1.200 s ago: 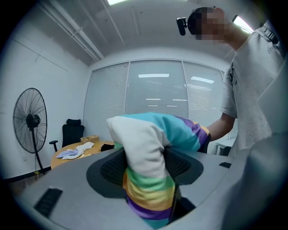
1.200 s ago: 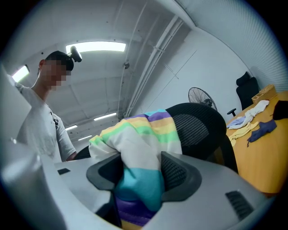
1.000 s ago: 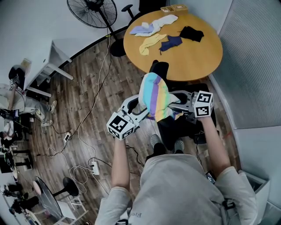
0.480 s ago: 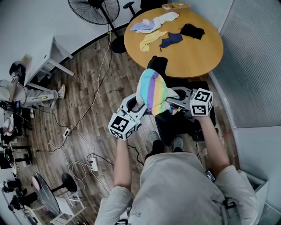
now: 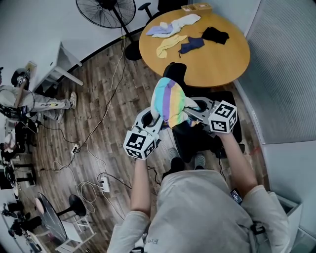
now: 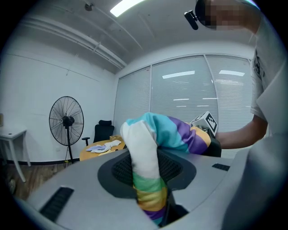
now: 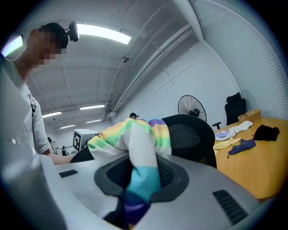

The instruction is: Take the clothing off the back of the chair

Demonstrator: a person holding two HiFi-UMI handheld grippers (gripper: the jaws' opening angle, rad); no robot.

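Observation:
A rainbow-striped piece of clothing (image 5: 170, 101) hangs over the back of a black mesh chair (image 5: 177, 74) right in front of me. My left gripper (image 5: 152, 120) is at its left side and my right gripper (image 5: 196, 109) at its right side. In the left gripper view the striped clothing (image 6: 171, 132) is bunched into a narrow strip between the closing jaws of the left gripper (image 6: 146, 168). The right gripper view shows the same: the clothing (image 7: 135, 134) is pinched in the closing right gripper (image 7: 141, 175), with the chair back (image 7: 191, 130) behind it.
A round wooden table (image 5: 217, 54) stands just beyond the chair with several loose garments (image 5: 173, 27) on it. A standing fan (image 5: 106, 10) is at the far left. Cables and a power strip (image 5: 104, 187) lie on the wooden floor at left. A wall runs along the right.
Both grippers' jaws have closed in on the sides of the striped clothing, gathering it tighter over the chair back. The hands stayed roughly where they were and tilted a little.

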